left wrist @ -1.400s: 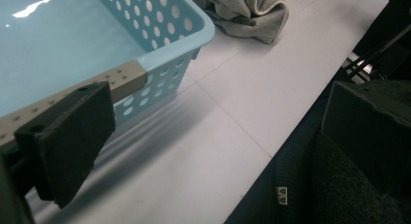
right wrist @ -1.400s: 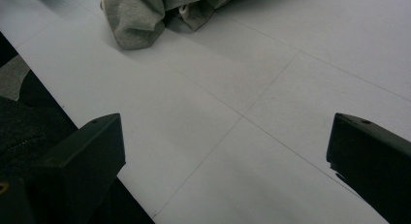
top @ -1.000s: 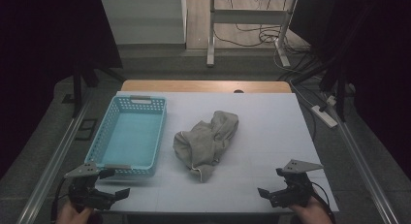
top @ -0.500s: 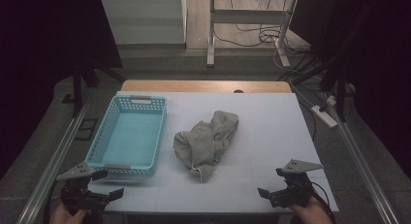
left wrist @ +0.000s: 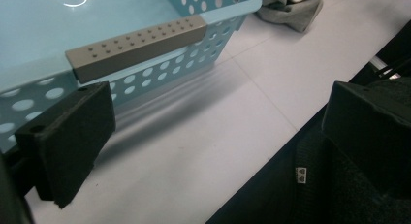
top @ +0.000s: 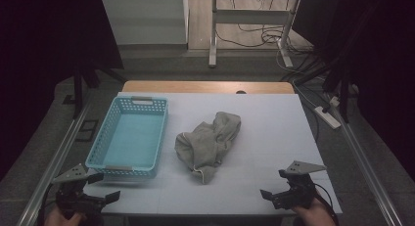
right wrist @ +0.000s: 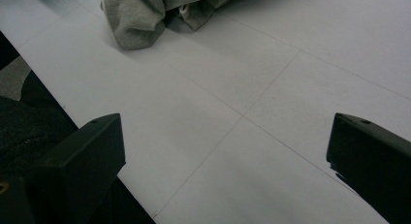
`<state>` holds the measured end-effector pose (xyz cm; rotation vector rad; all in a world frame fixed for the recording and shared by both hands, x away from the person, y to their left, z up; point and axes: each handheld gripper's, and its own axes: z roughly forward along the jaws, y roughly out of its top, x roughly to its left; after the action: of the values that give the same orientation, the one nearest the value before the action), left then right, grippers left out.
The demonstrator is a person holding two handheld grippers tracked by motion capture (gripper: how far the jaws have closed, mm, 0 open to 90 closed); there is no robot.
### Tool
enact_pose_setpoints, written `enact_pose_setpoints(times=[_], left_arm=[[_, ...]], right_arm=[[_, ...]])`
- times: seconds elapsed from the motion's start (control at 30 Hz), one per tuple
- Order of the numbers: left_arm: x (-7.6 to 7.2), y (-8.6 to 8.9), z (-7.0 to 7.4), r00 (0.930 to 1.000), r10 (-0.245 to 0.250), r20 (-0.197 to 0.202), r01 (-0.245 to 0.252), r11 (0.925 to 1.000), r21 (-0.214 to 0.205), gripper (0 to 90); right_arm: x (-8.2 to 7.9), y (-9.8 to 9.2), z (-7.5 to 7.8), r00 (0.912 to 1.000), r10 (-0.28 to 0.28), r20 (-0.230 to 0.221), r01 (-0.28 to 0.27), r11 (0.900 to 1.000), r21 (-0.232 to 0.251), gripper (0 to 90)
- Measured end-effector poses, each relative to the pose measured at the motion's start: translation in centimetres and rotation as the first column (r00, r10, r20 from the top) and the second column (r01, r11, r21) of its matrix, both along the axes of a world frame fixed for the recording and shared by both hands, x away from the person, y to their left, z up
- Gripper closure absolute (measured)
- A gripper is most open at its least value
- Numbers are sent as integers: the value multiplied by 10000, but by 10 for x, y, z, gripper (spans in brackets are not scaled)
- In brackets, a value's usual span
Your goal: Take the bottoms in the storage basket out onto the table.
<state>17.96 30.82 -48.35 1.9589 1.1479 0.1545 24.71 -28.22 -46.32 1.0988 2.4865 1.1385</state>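
Note:
A crumpled grey garment [top: 208,143] lies in the middle of the white table [top: 274,128]. Left of it stands a light blue perforated basket [top: 162,130] with grey handles and nothing inside. My left gripper [top: 103,187] is open at the table's front left corner, just in front of the basket's near wall [left wrist: 194,64]. The left gripper [left wrist: 218,112] holds nothing, and the garment [left wrist: 293,8] shows beyond the basket. My right gripper [top: 274,183] is open low over the front right of the table. The right gripper [right wrist: 230,136] is empty, with the garment [right wrist: 140,15] ahead of it.
A wooden strip [top: 205,86] runs along the table's far edge. Metal rails [top: 58,157] flank both sides. A white power strip [top: 328,116] and cables [top: 254,37] lie on the floor at the back right. The table's front edge [left wrist: 271,151] is close under both grippers.
My left gripper has drifted a little to the left along the table's front edge. The right gripper, basket and garment have not moved.

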Motion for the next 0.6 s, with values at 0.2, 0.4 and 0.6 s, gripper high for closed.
enact_pose_setpoints(times=[0.2, 0.4, 0.6], left_arm=[[-2, 0, -1, 9999, -9, -159, 14, 9996, 276, 0], [-5, 2, -1, 9996, -15, -265, 25, 9993, 368, 0], [-5, 3, -2, 9994, -2, -347, 15, 9993, 383, 0]], right_arm=[[0, 0, 0, 10000, -9, 4, 9, 10000, 12, 5], [0, 0, 0, 10000, -18, 13, 18, 10000, 16, 5], [0, 1, 0, 10000, 13, 12, -13, 10000, -49, 5]])
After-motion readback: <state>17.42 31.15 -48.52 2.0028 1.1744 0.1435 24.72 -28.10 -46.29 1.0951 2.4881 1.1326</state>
